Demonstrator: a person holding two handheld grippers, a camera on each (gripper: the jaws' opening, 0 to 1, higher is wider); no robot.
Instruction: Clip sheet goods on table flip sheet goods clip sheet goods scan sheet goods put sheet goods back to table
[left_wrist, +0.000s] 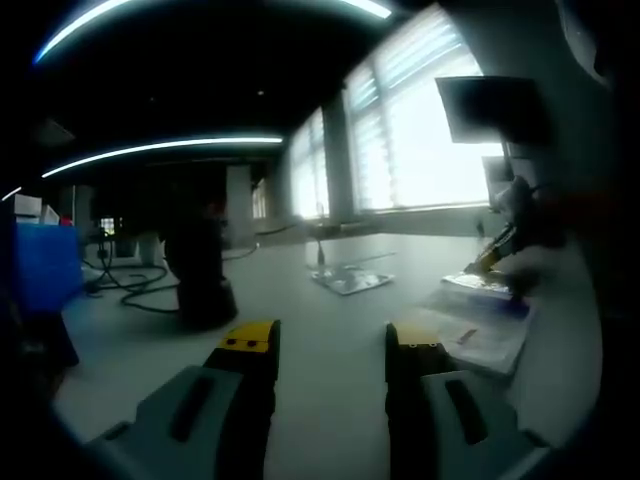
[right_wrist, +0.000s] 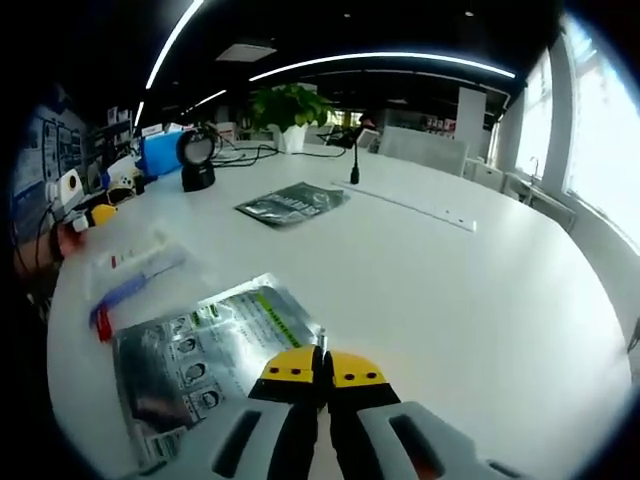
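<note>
1. In the right gripper view, the right gripper has its yellow-tipped jaws pressed together at the near edge of a silver sheet pack lying flat on the white table; whether they pinch its edge I cannot tell.
2. The silver pack lies left of and under the jaw tips, printed side up.
3. A second, dark sheet pack lies farther off on the table, well apart from the jaws.
4. A blurred white and blue packet lies left of the silver pack.
5. A black scanner stands at the far left, near a potted plant.
6. In the left gripper view, the left gripper hangs over the table with jaws spread and nothing between them.
7. Ahead of it lies the dark pack; the scanner stands to the left, flat packets to the right.
</note>
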